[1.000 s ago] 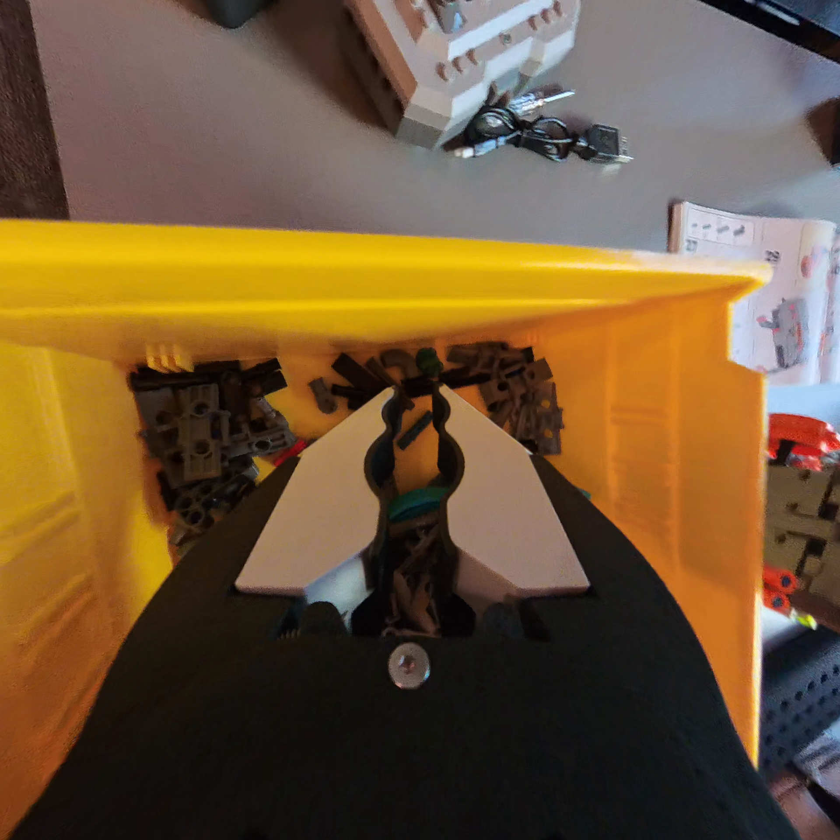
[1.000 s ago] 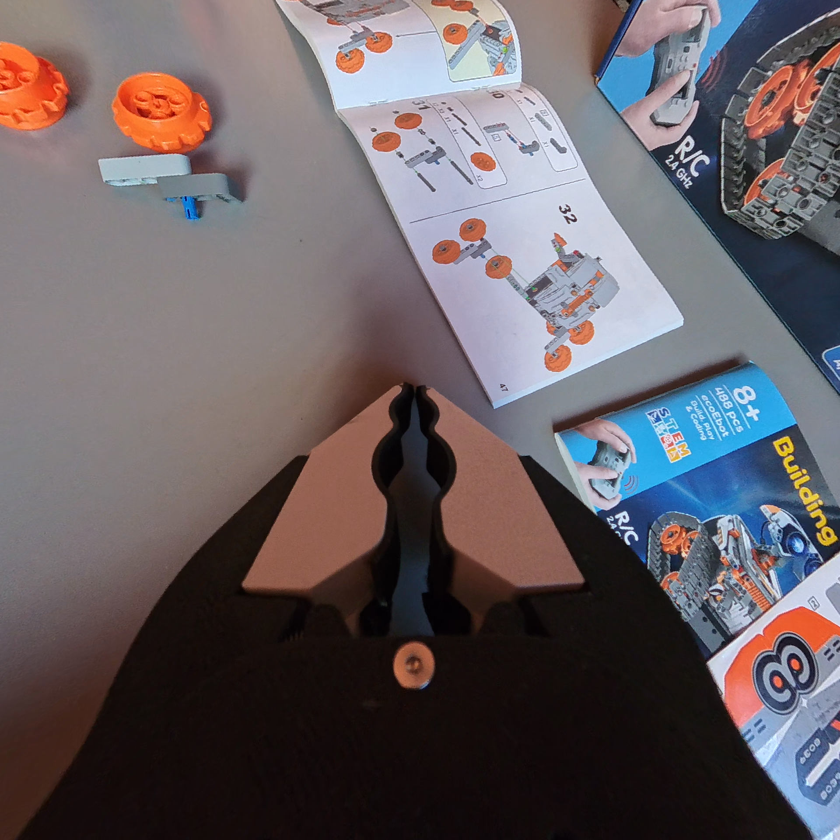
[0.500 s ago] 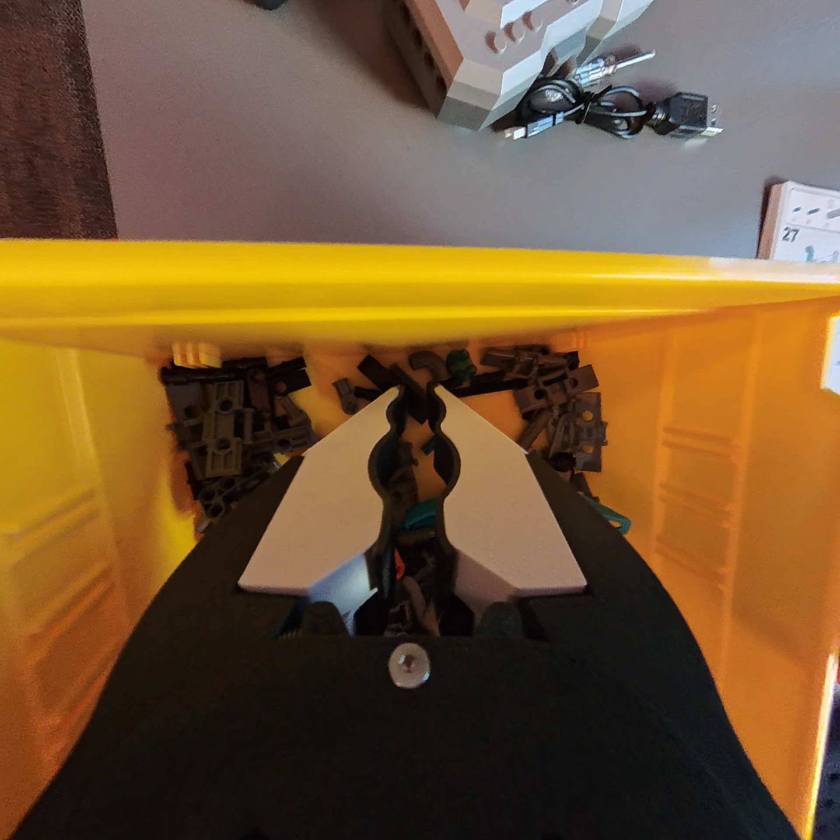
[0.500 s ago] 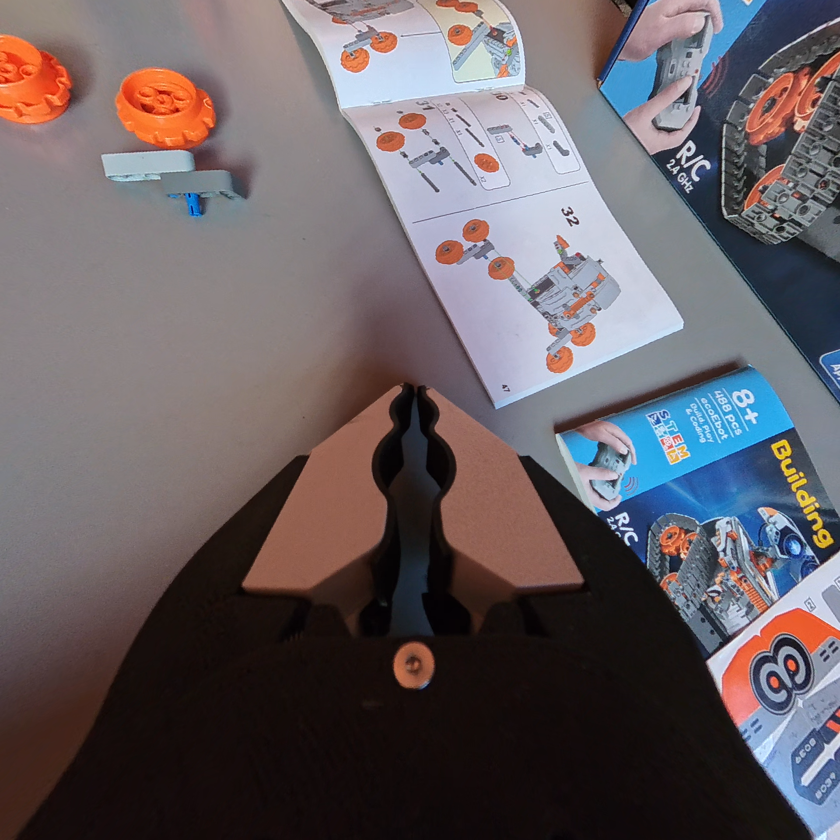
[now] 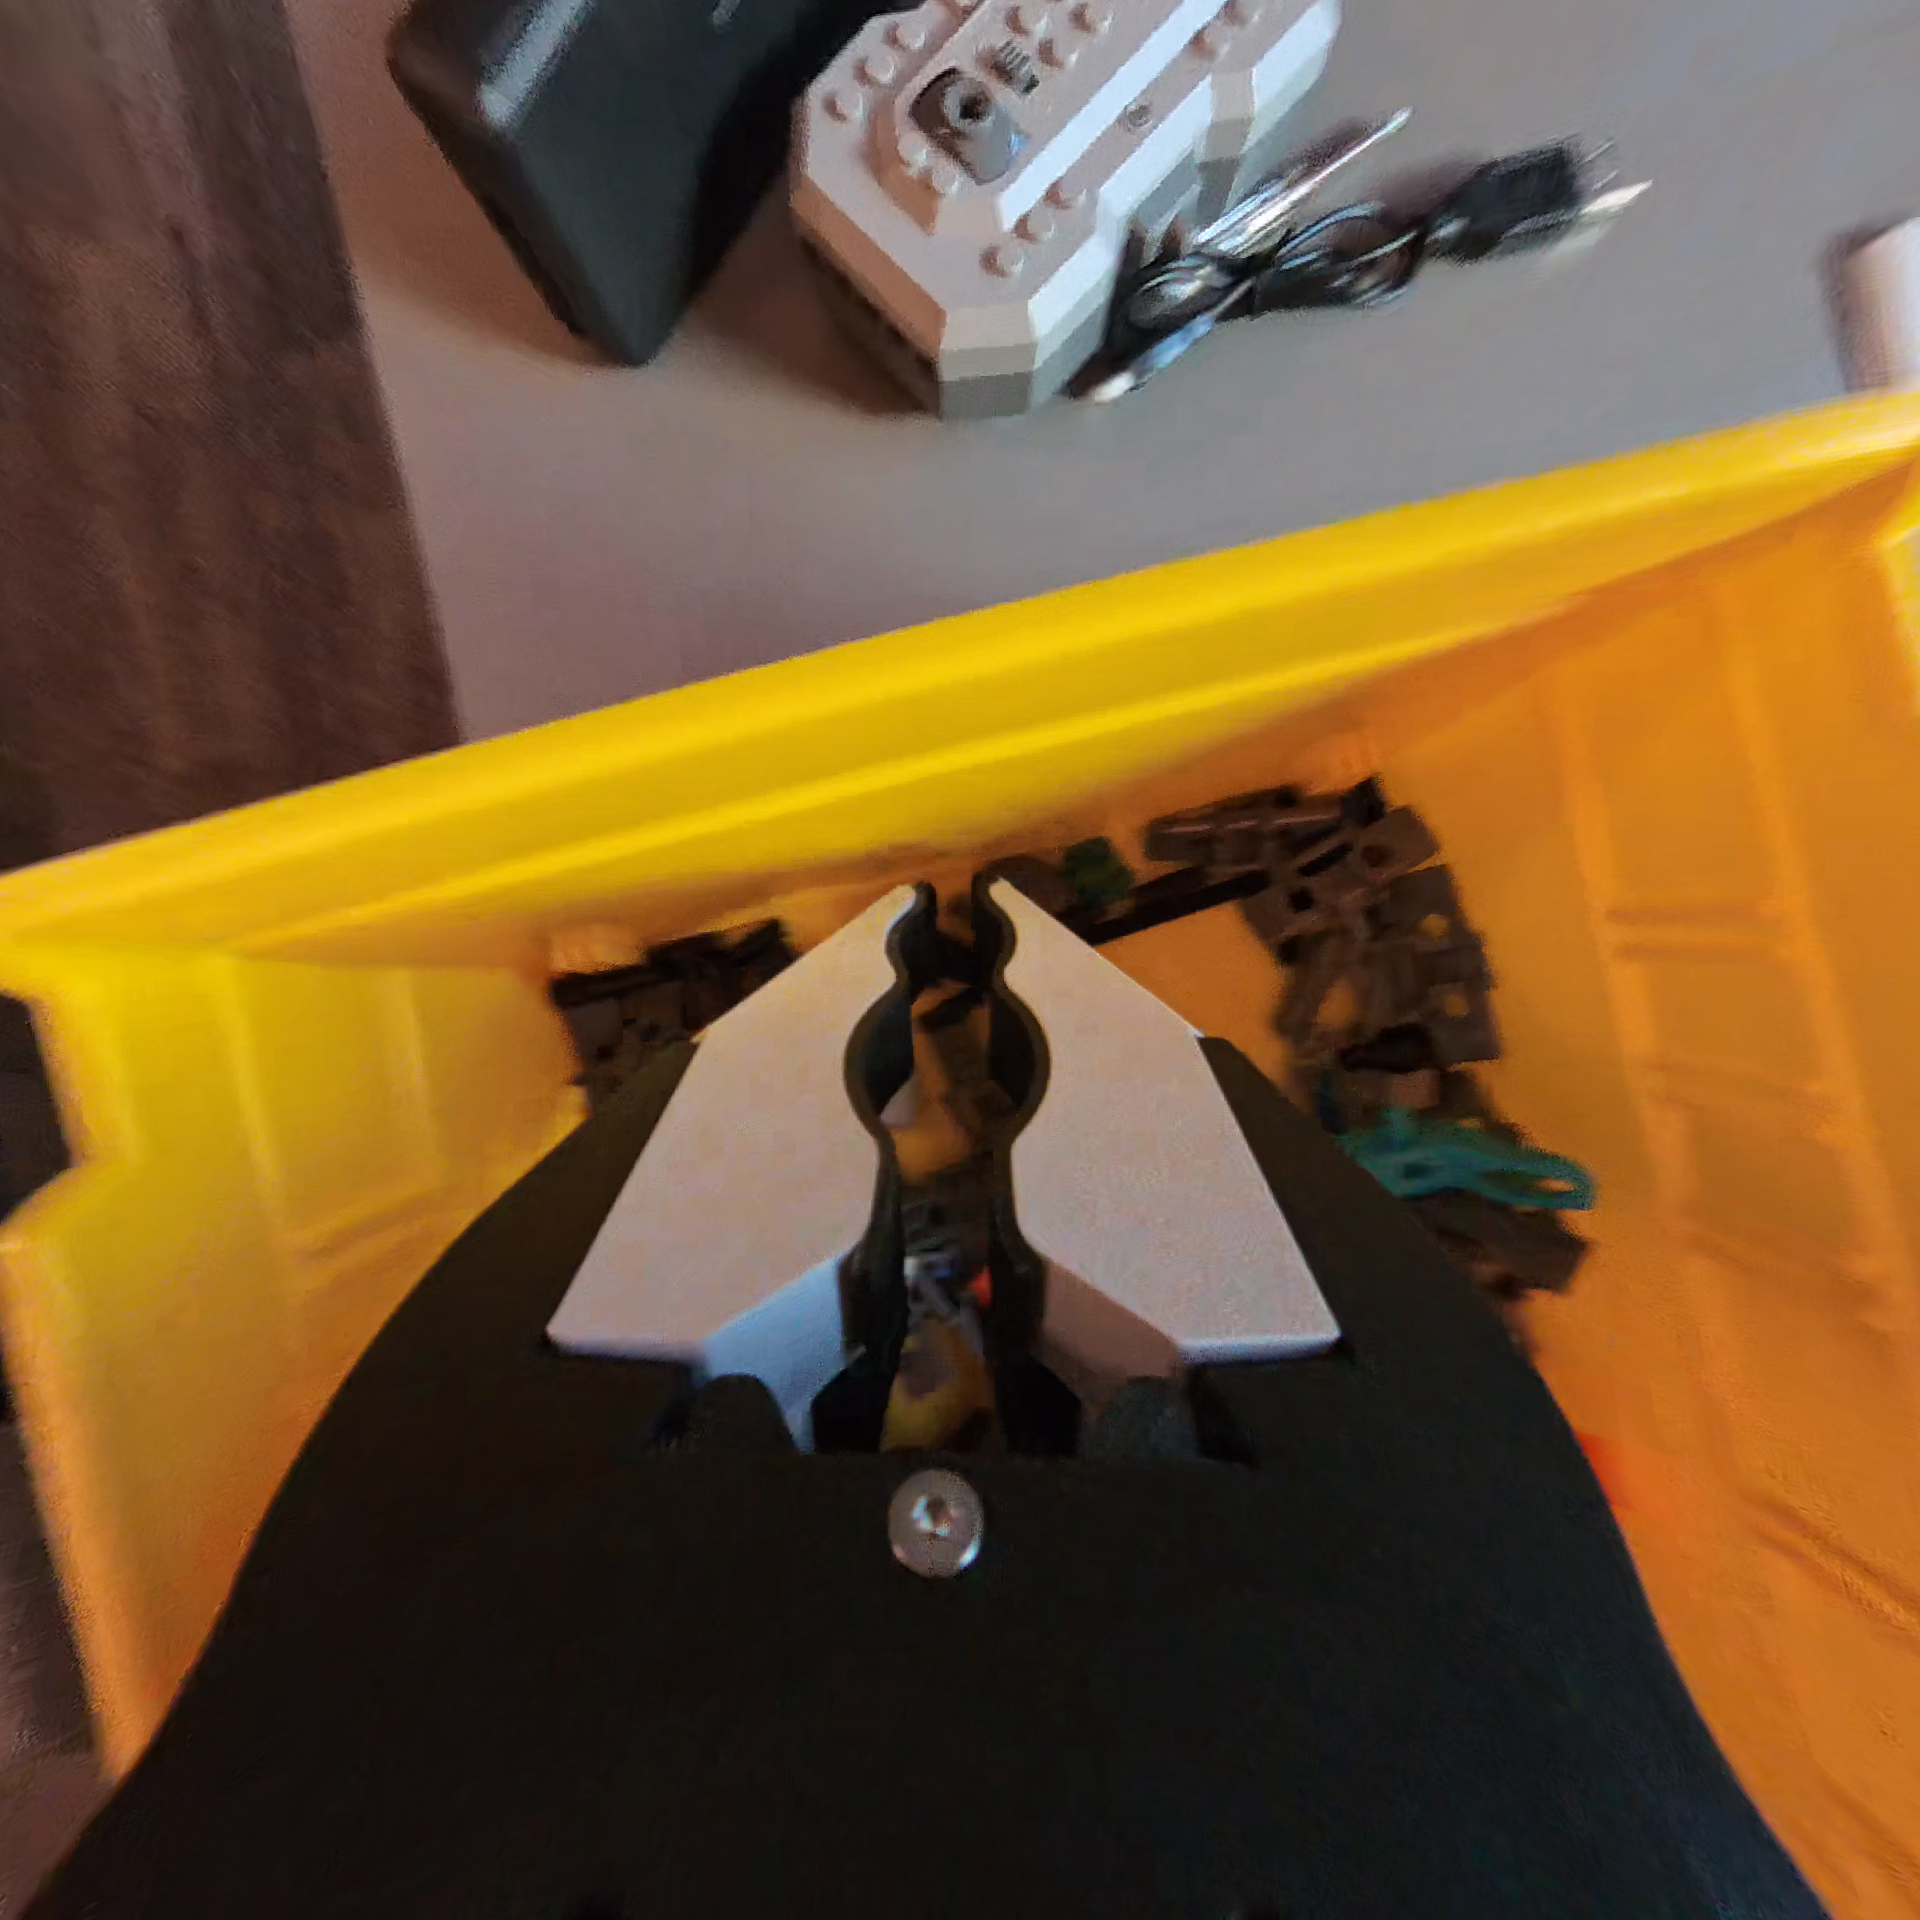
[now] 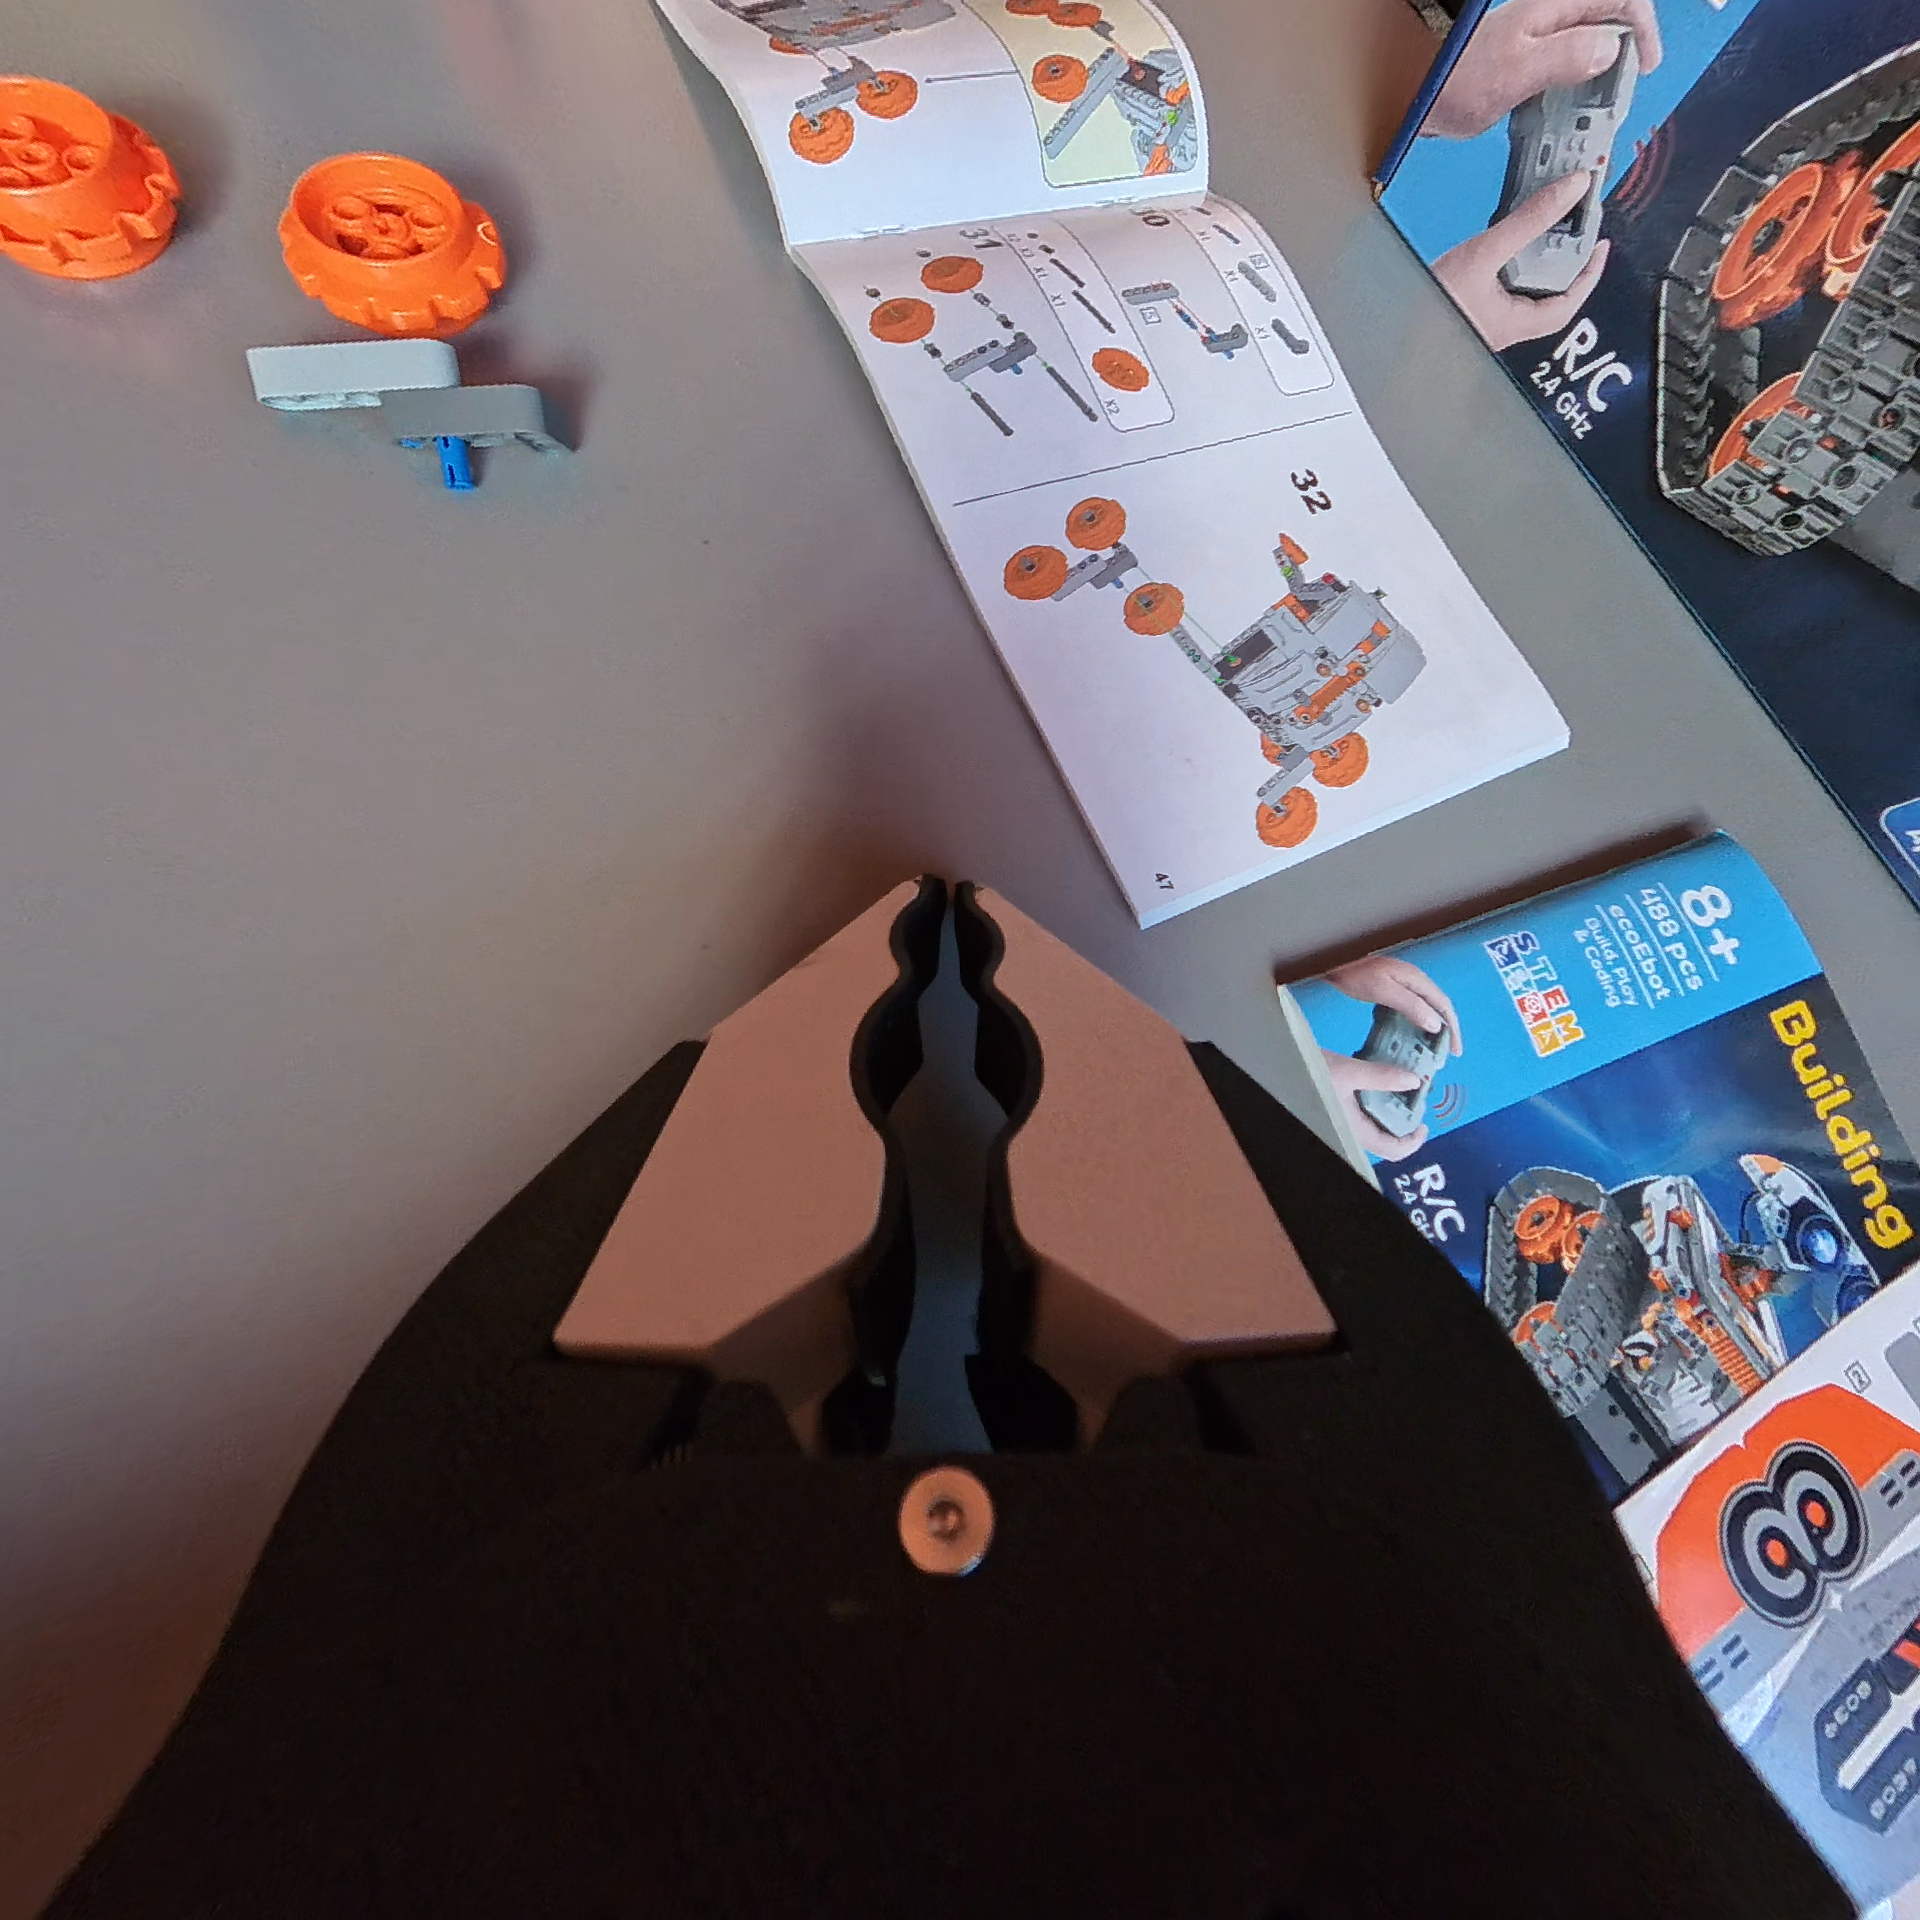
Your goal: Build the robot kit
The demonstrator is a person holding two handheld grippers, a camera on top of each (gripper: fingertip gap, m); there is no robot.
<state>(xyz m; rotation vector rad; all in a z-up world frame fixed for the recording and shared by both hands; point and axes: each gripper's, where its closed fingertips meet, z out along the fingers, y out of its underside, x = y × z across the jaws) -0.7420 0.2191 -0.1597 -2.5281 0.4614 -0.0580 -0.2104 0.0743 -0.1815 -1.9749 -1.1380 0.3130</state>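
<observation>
Left wrist view: the left tool (image 5: 951,909) is down inside the yellow bin (image 5: 935,727). Its tips are almost together, with a thin gap. The picture is blurry, so I cannot tell if a small piece is pinched there. The view has tipped since a moment ago. The bin rim now slants, and a black box (image 5: 603,156) shows at the far left. In the bin lie dark pieces (image 5: 1361,935) along the far wall and a teal piece (image 5: 1455,1164) to the right. Past the bin, on the desk (image 5: 675,499), are a grey block (image 5: 1039,177) and a cable (image 5: 1299,260).

Right wrist view: the right tool (image 6: 948,888) hangs over bare desk, tips closed, holding nothing. It has barely moved. Far left are two orange wheels (image 6: 390,244), grey pieces (image 6: 405,390) and a blue pin (image 6: 454,462). An open booklet (image 6: 1195,582) lies to the right.
</observation>
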